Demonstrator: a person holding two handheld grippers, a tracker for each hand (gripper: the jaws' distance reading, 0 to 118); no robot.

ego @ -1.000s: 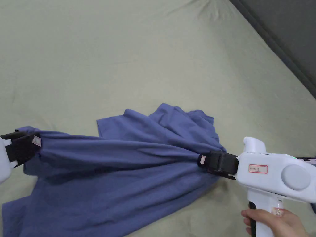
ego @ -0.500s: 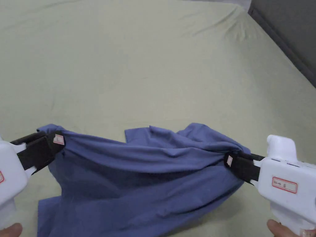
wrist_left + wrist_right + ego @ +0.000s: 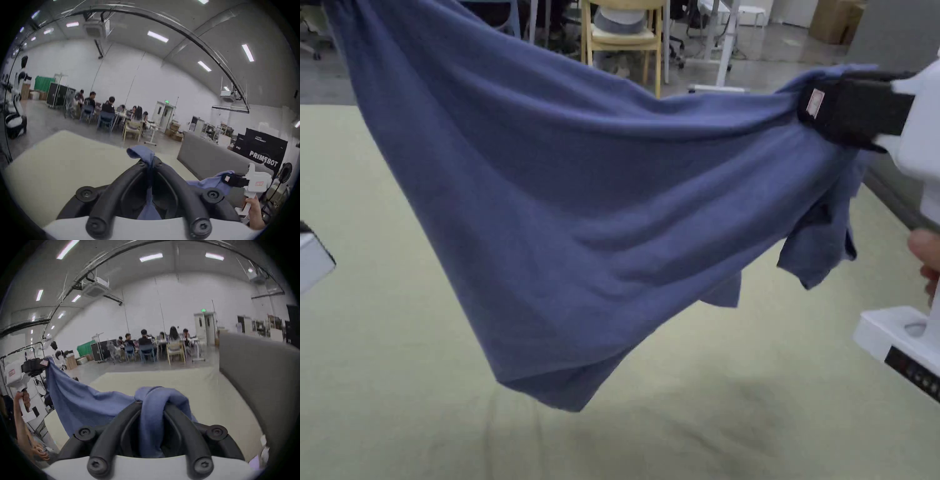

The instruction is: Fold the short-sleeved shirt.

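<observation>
Change: both grippers have risen since half a second ago, when the shirt sagged onto the bed between them; now it hangs clear of the surface, stretched in the air.
Bed: the pale green sheet (image 3: 394, 350) spreads below the hanging cloth, with a faint shadow under the lowest fold.
Shirt: the blue short-sleeved shirt (image 3: 581, 206) is held up by its top edge between the two grippers, draping to a point near the middle, not touching the sheet in the head view. A short flap (image 3: 822, 250) dangles under the right-hand end.
Right hand: the person's right hand (image 3: 925, 262) grips the white handle at the right edge of the head view, with the tool held level and pointing left.
Left hand: the left hand (image 3: 22, 400) holds its handle upright, arm raised, as seen from the right gripper view.
Right gripper: the right gripper (image 3: 151, 404) has its jaws closed down on a bunched fold of the shirt, which spills over the tips.
Left gripper: the left gripper (image 3: 150, 163) has its jaws drawn together, pinching a narrow strip of the cloth, a small tuft standing above the tips.
Background: people sit at tables (image 3: 123, 113) far behind the bed.
</observation>
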